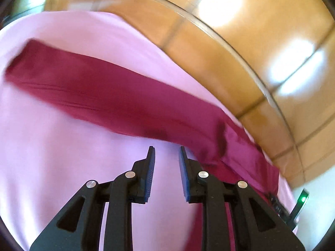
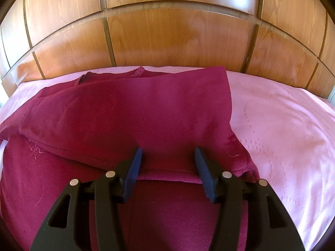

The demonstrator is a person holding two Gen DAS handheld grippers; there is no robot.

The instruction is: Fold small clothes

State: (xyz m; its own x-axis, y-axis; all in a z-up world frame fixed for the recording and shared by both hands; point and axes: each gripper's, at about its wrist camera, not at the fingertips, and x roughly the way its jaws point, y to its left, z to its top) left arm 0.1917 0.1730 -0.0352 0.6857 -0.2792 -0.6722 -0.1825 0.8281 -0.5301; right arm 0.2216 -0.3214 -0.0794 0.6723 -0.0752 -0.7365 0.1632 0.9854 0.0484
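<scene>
A dark red garment (image 2: 129,113) lies on the pink bed sheet (image 2: 282,125), with one flap folded over the rest. My right gripper (image 2: 167,156) is open and empty, just above the garment's folded hem. In the left wrist view the same garment (image 1: 117,96) stretches as a long band across the pink sheet (image 1: 52,146). My left gripper (image 1: 167,156) is open and empty over bare sheet, with the garment's near end just right of its right finger. That view is blurred by motion.
A wooden panelled headboard (image 2: 167,37) stands behind the bed and shows in the left wrist view (image 1: 261,48) at upper right. A dark device with a green light (image 1: 302,199) sits at the sheet's right edge.
</scene>
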